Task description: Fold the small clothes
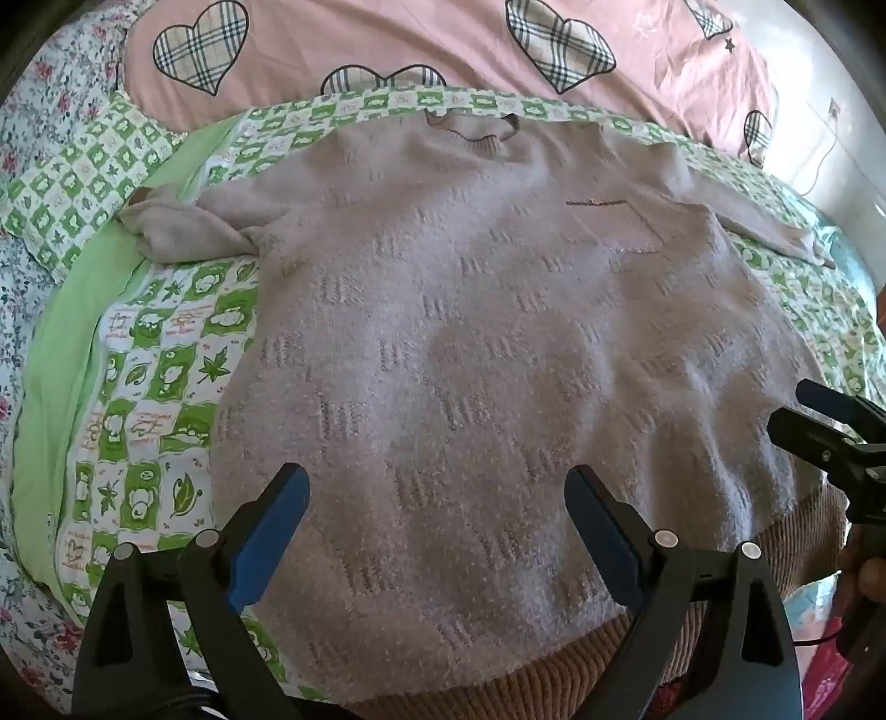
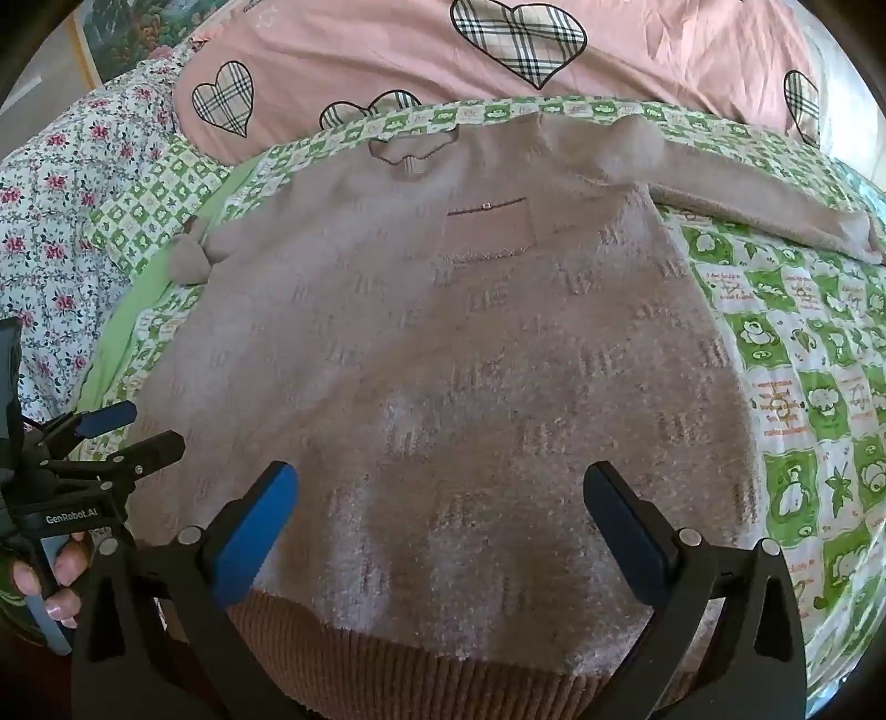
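Observation:
A fuzzy beige-pink sweater [image 1: 470,343] lies flat, front up, on a green-and-white checked quilt [image 1: 149,387], neckline far, brown ribbed hem [image 1: 554,664] near. It has a chest pocket [image 1: 626,227]. Its left sleeve [image 1: 183,227] is bunched; its right sleeve [image 2: 747,194] lies stretched out. My left gripper [image 1: 437,531] is open and empty above the lower body of the sweater. My right gripper [image 2: 440,531] is open and empty above the sweater [image 2: 443,360] near the hem [image 2: 415,675]. Each gripper shows at the edge of the other's view: the right one [image 1: 819,412], the left one [image 2: 133,429].
A pink duvet with plaid hearts [image 1: 415,44] lies behind the sweater. A floral sheet [image 2: 66,194] lies to the left. The quilt [image 2: 803,387] spreads right of the sweater. A white wall with a cable [image 1: 830,138] is at the far right.

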Action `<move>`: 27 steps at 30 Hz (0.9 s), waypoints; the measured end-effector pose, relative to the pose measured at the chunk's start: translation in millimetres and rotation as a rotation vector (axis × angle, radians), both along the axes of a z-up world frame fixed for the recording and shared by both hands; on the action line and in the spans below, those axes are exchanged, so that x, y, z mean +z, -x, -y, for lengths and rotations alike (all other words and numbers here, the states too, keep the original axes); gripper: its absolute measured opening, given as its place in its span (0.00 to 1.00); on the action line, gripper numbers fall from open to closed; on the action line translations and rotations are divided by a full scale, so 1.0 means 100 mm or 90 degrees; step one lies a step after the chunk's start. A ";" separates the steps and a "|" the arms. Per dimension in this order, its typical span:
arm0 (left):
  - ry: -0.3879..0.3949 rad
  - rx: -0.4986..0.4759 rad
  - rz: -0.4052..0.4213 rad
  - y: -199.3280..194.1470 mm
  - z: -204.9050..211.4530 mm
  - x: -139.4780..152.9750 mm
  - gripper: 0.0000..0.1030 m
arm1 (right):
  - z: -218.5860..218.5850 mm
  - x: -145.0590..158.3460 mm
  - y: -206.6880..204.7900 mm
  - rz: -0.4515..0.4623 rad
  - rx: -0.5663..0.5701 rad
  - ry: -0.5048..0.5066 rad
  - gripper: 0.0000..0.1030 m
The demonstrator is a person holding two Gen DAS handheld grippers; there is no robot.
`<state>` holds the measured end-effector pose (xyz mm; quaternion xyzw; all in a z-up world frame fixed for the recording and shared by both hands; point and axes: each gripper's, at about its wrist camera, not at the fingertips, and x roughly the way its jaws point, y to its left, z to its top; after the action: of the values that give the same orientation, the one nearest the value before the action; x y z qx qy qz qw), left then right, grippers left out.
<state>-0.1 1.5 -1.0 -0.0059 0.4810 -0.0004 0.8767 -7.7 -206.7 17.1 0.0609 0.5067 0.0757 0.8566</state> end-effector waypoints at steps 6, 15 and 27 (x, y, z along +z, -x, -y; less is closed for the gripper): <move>0.003 0.001 -0.001 -0.03 0.01 -0.03 0.91 | -0.08 -0.09 -0.05 -0.007 -0.003 0.001 1.00; 0.000 -0.004 -0.003 -0.02 0.04 -0.02 0.91 | -0.10 -0.12 -0.03 0.002 0.005 0.001 1.00; -0.004 -0.007 -0.010 -0.03 0.03 -0.03 0.91 | -0.08 -0.15 -0.05 -0.001 0.005 -0.006 1.00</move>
<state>3.0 -1.7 -4.2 -0.0004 0.4881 -0.0034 0.8728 -2.6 -198.6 2.0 0.0629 0.5076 0.0811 0.8555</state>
